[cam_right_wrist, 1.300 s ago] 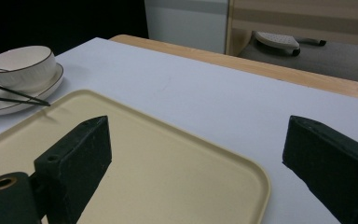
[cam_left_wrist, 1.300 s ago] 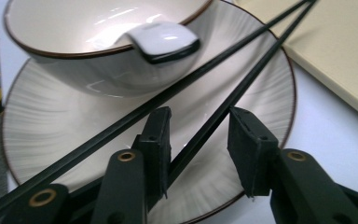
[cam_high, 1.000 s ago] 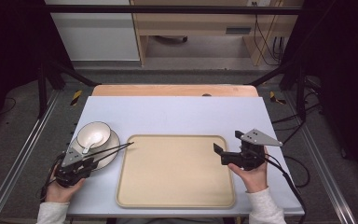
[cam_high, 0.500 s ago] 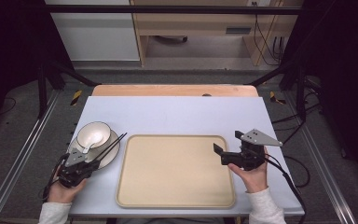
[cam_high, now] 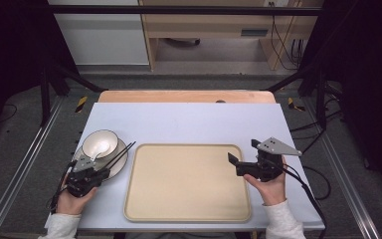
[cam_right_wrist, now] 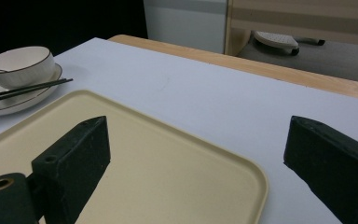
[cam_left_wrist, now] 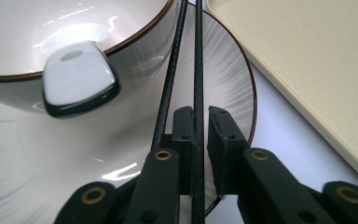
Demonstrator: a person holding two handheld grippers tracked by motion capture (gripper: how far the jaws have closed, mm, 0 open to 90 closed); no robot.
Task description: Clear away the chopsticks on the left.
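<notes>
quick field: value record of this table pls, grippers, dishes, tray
left gripper: shut on chopsticks, over the plate
right gripper: open, holding nothing, at the tray's right edge
bowl: on the plate, holds a spoon
plate: on the table left of the tray
tray: beige, nothing on it, mid table
table: pale surface, wooden far edge

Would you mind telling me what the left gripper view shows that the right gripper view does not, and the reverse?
Left gripper view alone: its jaws nearly closed around one chopstick, the second chopstick lying just outside them, and a spoon handle over the bowl's rim. Right gripper view alone: the right gripper wide open with nothing between its jaws, and the table's wooden far edge. Both: the bowl, the plate and the beige tray.
</notes>
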